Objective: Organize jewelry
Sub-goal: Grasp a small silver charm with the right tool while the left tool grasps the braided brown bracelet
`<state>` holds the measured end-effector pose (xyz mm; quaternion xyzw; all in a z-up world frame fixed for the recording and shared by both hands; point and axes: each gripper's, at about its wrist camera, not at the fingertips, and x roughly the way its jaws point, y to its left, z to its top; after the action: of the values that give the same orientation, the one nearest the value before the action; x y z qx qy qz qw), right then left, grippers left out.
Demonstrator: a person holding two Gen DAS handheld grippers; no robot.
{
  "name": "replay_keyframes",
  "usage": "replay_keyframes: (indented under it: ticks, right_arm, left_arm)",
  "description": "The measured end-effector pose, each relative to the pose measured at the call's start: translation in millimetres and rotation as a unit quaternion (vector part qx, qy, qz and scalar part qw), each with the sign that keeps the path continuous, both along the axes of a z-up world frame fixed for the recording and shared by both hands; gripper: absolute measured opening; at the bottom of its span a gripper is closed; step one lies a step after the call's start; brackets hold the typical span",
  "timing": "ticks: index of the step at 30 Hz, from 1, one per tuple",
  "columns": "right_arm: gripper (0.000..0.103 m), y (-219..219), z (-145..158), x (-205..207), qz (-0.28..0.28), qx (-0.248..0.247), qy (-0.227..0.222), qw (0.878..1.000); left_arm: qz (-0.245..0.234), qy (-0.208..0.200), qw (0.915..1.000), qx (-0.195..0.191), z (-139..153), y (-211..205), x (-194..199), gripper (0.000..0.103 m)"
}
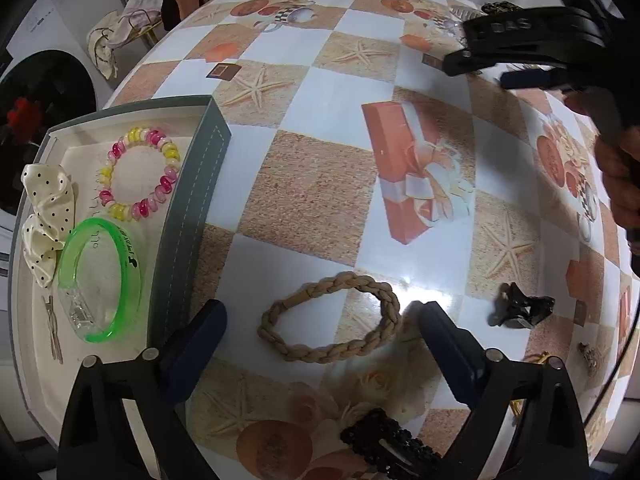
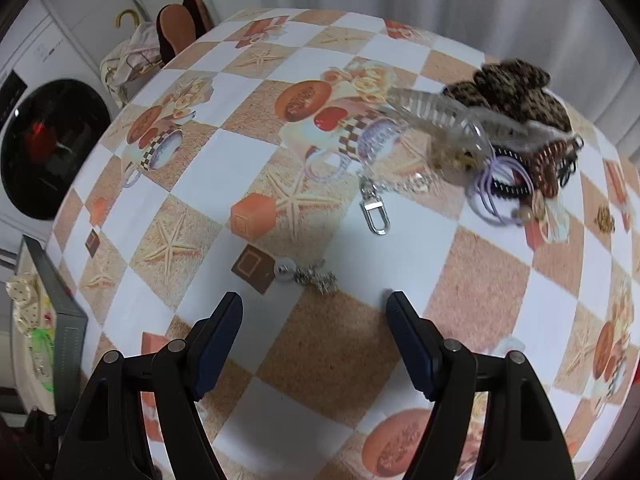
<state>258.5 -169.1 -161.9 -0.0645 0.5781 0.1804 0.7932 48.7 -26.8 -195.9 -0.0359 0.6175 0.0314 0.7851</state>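
Jewelry lies scattered over a worktop (image 1: 320,92) covered in a checked cloth with starfish and gift-box prints. Taking the braided tan bracelet (image 1: 330,316) as landmark: it lies flat on the cloth directly between the spread fingers of the left hand-held gripper (image 1: 322,320), which points steeply down at it with jaws released and neither pad touching the braid. To the left of the bracelet stands a grey box (image 1: 192,216) with a pale lining, holding a pink-and-yellow beaded bracelet (image 1: 138,174), a green bangle (image 1: 100,280), a cream dotted bow (image 1: 44,216) and a thin hairpin (image 1: 52,328). To the right of the bracelet lies a small dark clip (image 1: 522,310), and nearer the camera than the bracelet, a black sparkly hair clip (image 1: 384,440) shows between the gripper's arms. Far beyond the bracelet, at the upper right of the left wrist view, the right hand-held gripper (image 1: 480,68) hangs over the cloth, gripped by a hand (image 1: 616,168).

In the right wrist view, the right hand-held gripper (image 2: 314,304) is also released, its jaws wide and nothing between them. Just beyond its fingertips lies a small silver charm chain (image 2: 308,274); farther on lies a silver clasp (image 2: 374,210), and beyond that to the right a blurred heap of hair ties and clips (image 2: 516,132).
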Motion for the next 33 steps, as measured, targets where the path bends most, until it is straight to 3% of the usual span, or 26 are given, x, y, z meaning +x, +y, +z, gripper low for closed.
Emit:
replay_keyframes:
  ticks: [1,3,7,9,11,13,21,33]
  right_arm:
    - [0.076,2.4,-0.1,0.3,0.003,-0.003,-0.003,1.000]
    - [0.064,7.5,-0.4,-0.9,0.010,-0.021,-0.017,1.000]
    - [0.040,12.8,1.8,-0.7,0.015,-0.038,-0.030,0.999]
    - [0.014,12.8,3.2,1.0,0.015,-0.038,-0.027,0.999]
    - [0.012,11.0,3.9,0.9,0.013,-0.033,-0.023,0.999]
    - [0.012,8.6,4.0,-0.3,0.008,-0.024,-0.019,1.000]
    - [0.012,-19.6,10.4,-20.8,-0.025,0.048,0.028,0.998]
    - [0.012,-40.5,30.5,-70.8,-0.042,0.097,0.066,0.992]
  left_arm:
    - [-0.002,-0.001,1.0000,-0.001,0.4,-1.2,-1.2,0.096]
    - [-0.005,-0.003,1.0000,-0.002,2.8,-6.1,-4.6,0.091]
    - [-0.013,-0.008,0.9999,-0.003,9.6,-14.0,-7.1,0.068]
    - [-0.016,-0.009,0.9998,-0.004,13.7,-18.1,-7.0,0.055]
    - [-0.019,-0.009,0.9998,-0.005,16.9,-20.8,-6.9,0.031]
    - [-0.020,-0.006,0.9997,-0.012,18.9,-19.7,-5.3,0.017]
    - [0.011,-0.002,0.9974,-0.072,30.4,-10.9,-5.3,0.017]
    - [0.013,-0.031,0.9953,-0.091,64.7,1.2,-10.5,0.017]
